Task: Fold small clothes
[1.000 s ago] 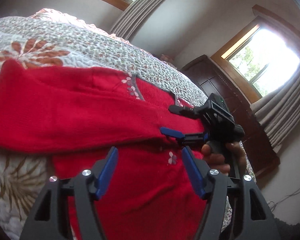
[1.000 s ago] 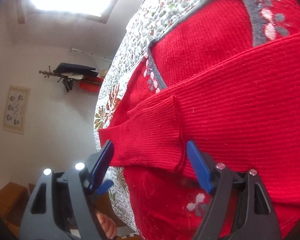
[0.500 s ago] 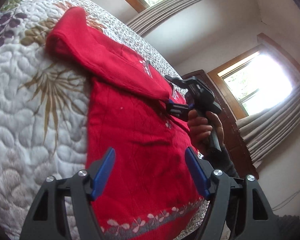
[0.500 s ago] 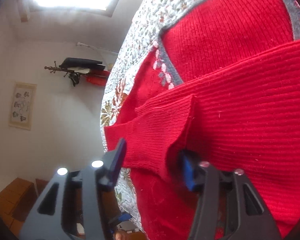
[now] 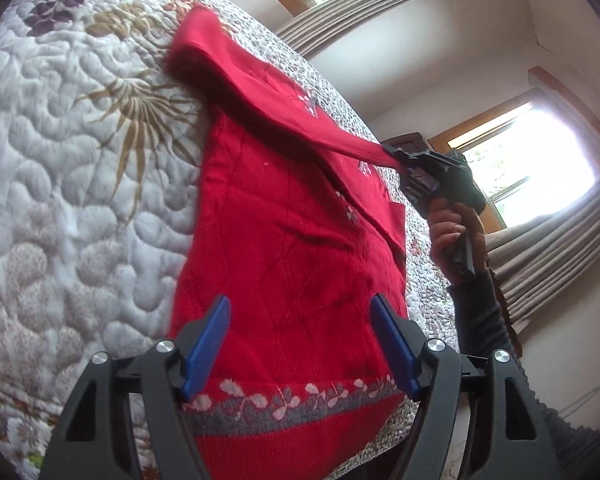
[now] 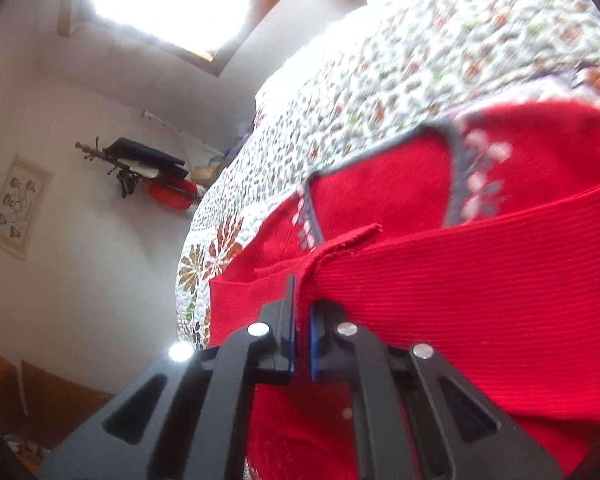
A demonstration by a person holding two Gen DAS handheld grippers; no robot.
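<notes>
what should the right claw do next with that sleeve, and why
Probably carry the sleeve back across the sweater and lay it flat. The right claw is shut on the cuff and holds it raised and taut, off the body. The left claw hangs open near the hem, holding nothing, so the fold rests on the right one.

left gripper (image 5: 300, 344) hovering over the sweater (image 5: 284, 248) hem, jaws spread wide, gripping nothing. right gripper (image 6: 302, 320) pinching the sweater's sleeve cuff, jaws nearly closed, hand (image 5: 454, 232) wrapping its handle.
</notes>
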